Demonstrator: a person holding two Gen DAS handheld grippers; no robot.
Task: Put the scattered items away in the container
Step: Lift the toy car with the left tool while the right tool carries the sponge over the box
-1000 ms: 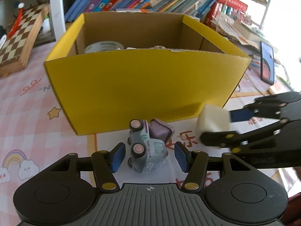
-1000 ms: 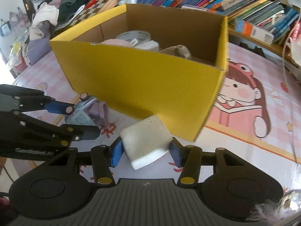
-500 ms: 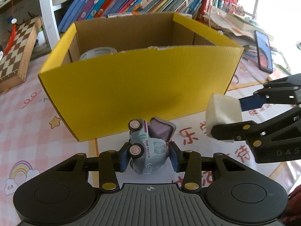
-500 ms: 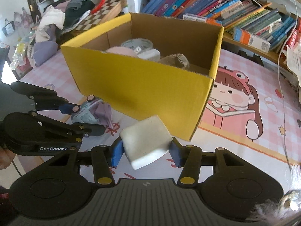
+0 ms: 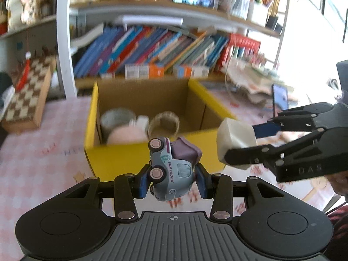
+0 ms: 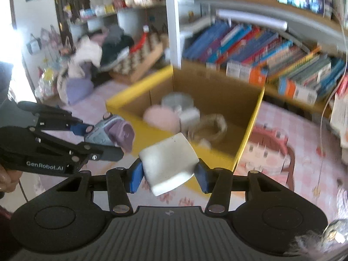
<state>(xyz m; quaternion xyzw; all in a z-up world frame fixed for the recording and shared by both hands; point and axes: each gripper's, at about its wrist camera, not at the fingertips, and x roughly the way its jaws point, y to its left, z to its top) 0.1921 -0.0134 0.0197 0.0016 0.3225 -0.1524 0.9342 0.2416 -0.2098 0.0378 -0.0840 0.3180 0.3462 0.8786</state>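
Note:
My left gripper (image 5: 171,180) is shut on a grey-blue toy truck (image 5: 170,173) with a purple back, held in the air just before the yellow cardboard box (image 5: 121,158). My right gripper (image 6: 168,176) is shut on a white foam block (image 6: 168,163), also lifted near the box's front wall (image 6: 152,130). In the left wrist view the right gripper (image 5: 243,143) and the white block (image 5: 236,141) hang at the right. In the right wrist view the left gripper (image 6: 97,141) with the truck (image 6: 108,130) is at the left. The box holds a tape roll (image 5: 117,117), a pink round thing (image 5: 126,136) and a twine ring (image 5: 164,124).
A bookshelf (image 5: 165,47) full of books stands behind the box. A chessboard (image 5: 28,93) leans at the left. A phone (image 5: 280,96) lies at the right on the pink patterned tablecloth (image 5: 32,163). Clothes (image 6: 91,54) are piled at the far left.
My left gripper shut on the toy truck and lifted it off the table. Both grippers rose with their loads to the height of the box's rim, so its inside now shows.

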